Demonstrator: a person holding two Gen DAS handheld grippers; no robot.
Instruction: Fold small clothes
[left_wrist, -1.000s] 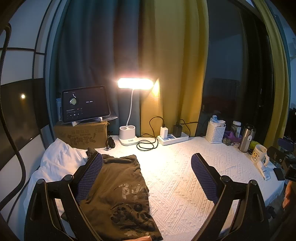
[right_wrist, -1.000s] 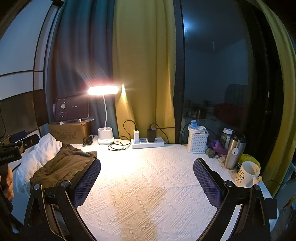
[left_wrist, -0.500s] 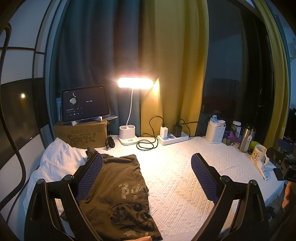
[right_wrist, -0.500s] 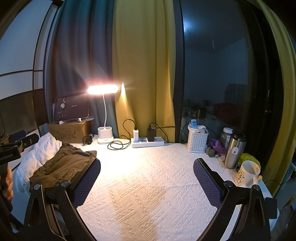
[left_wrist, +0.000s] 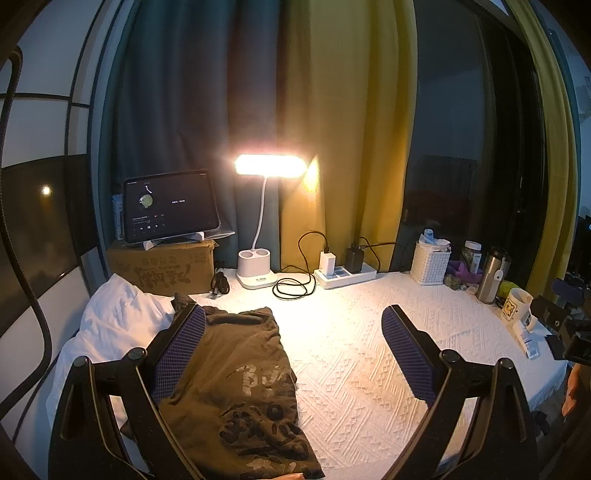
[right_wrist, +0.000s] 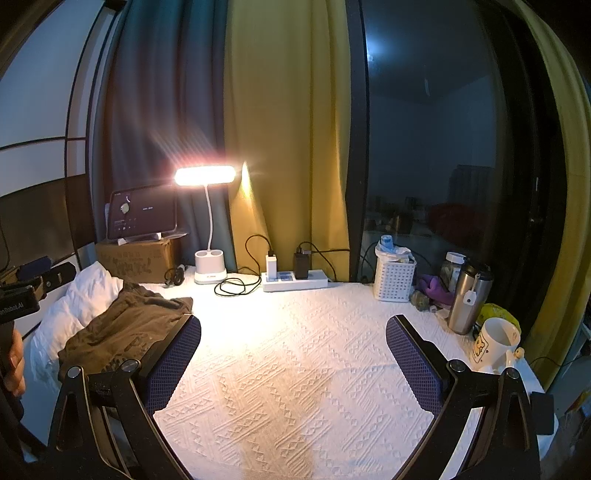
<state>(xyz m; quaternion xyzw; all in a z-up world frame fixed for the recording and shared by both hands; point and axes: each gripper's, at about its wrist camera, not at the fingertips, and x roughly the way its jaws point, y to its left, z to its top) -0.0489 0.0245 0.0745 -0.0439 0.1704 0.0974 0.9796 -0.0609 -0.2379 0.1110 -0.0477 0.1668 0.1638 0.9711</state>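
nothing has moved since the earlier frames, both views look the same. left gripper (left_wrist: 291, 347) hovers with jaws spread wide, holding nothing; its left finger (left_wrist: 181, 347) overlaps the shirt (left_wrist: 240, 376) in view, can't tell if it touches. right gripper (right_wrist: 293, 354) also wide apart and empty, over bare cloth (right_wrist: 295, 369).

shirt is olive-brown with a faded print, lying roughly folded at the left side of the white textured cloth, its left edge lying on a white pillow (left_wrist: 110, 317). in the right wrist view the shirt (right_wrist: 122, 325) sits left of the left finger, rumpled.

at the back: lit lamp (left_wrist: 269, 166) on a white base, tablet (left_wrist: 170, 206) on a cardboard box (left_wrist: 162, 266), power strip (left_wrist: 345, 273) with chargers plugged in and a coiled black cable (left_wrist: 293, 286) beside it. on the right: white basket (right_wrist: 393, 275), steel flask (right_wrist: 467, 295), white mug (right_wrist: 493, 343). yellow and grey curtains behind, dark window on the right.
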